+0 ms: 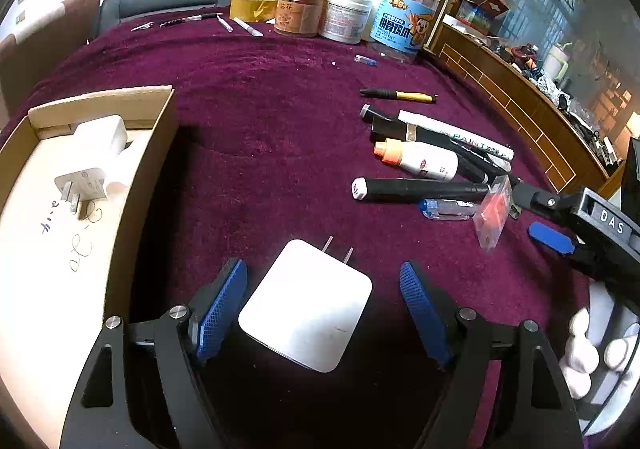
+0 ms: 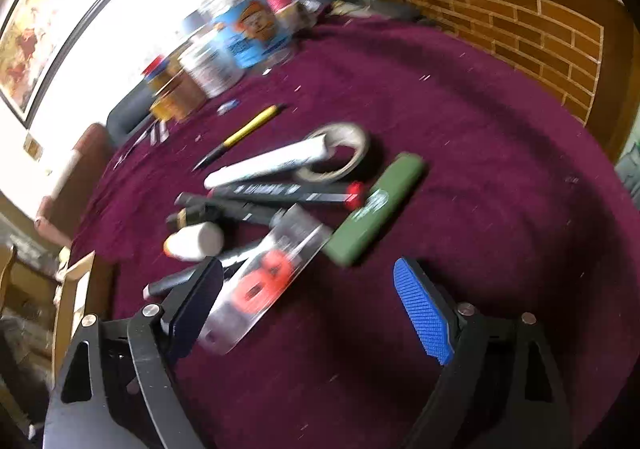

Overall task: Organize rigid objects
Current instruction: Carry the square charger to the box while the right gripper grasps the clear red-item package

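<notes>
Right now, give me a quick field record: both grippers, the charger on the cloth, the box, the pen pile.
left gripper: open, pads clear of white charger
white charger: flat on purple cloth between the jaws, prongs pointing away
cardboard box: left of charger, two white plugs inside
right gripper: open, over clear packet
pen pile: loose on cloth, unsorted

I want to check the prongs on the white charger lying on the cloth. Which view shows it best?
The left wrist view: the white charger lies sharp and whole between the open fingers of the left tool, both prongs visible. The right wrist view is blurred and does not show it.
</notes>
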Available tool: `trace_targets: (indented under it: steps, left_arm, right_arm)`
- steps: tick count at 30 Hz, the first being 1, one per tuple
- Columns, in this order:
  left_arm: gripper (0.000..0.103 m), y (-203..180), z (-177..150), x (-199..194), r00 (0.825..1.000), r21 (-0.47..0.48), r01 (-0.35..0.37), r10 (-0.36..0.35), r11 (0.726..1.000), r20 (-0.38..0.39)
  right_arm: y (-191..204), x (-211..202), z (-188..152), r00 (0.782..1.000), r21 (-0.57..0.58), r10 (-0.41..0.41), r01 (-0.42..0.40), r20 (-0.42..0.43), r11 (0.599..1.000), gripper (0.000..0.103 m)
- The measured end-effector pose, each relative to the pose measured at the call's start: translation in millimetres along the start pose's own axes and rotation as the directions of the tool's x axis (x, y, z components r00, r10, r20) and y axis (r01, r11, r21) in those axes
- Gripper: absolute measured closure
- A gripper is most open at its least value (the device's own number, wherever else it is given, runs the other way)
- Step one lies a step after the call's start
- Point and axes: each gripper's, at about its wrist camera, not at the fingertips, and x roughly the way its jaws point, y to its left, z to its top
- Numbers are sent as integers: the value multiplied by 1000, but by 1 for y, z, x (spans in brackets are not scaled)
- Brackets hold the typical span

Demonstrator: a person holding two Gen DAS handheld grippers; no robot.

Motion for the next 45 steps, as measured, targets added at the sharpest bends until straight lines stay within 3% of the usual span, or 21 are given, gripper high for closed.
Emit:
trace_targets:
  steps: [3,6,9,10,11,13,14,20,25,32,35,38,42,45]
  left_arm:
    - [30,0,0,0,1000,-3,3,-3,1000,1]
    - [27,0,-2,-1,1000,-5,8,-8,1000,2]
    - [24,-2,-2,0,1000,10,7,-7,1000,-4]
    - [24,-4,-2,0,1000,17,-3,3,1000,-6]
    - [26,-6,-2,0,1000,22,-16,16,1000,-5]
    - [52,-4,-5,-3,997,11,-79,79,997,6]
    - [52,-2,-6,-5,998,0,-65,65,998,8]
    - [52,13,-9,-15,999,-55,36,-35,998,13]
    - [52,16,-14,-43,987,-91,159,-158,983,15]
    - [52,44,-9,-100,973,-144,223,-211,964,98]
    - [52,75,-1,-121,978,-187,186,-162,965,134]
    - [52,116,13,-131,987,-233,90,-55,968,152]
    - [52,167,31,-119,991,-281,-24,60,959,120]
    - [52,203,40,-99,993,-331,-67,96,941,72]
  right_arm:
    - [12,4,-1,1000,-21,-20,20,-16,1000,25]
    - [28,18,-2,997,-39,-60,58,-58,998,40]
    - [44,23,-6,990,-88,-135,131,-42,988,46]
    - [46,24,-7,988,-99,-150,146,-33,984,53]
    - [50,24,-9,988,-117,-152,147,-28,982,62]
    - [51,23,-12,993,-136,-113,107,-40,985,71]
    - [51,21,-14,994,-140,-102,95,-42,985,73]
    - [46,-17,-27,997,-206,-78,78,11,975,74]
    - [43,-44,-27,999,-215,-36,43,37,976,74]
    - [72,-52,-29,997,-243,75,-71,7,967,73]
    - [93,-50,-31,991,-264,131,-133,-24,955,73]
    - [128,-39,-32,978,-291,195,-210,-79,933,73]
    - [176,-17,-39,950,-311,266,-306,-165,900,73]
    - [217,8,-49,928,-341,290,-358,-235,869,73]
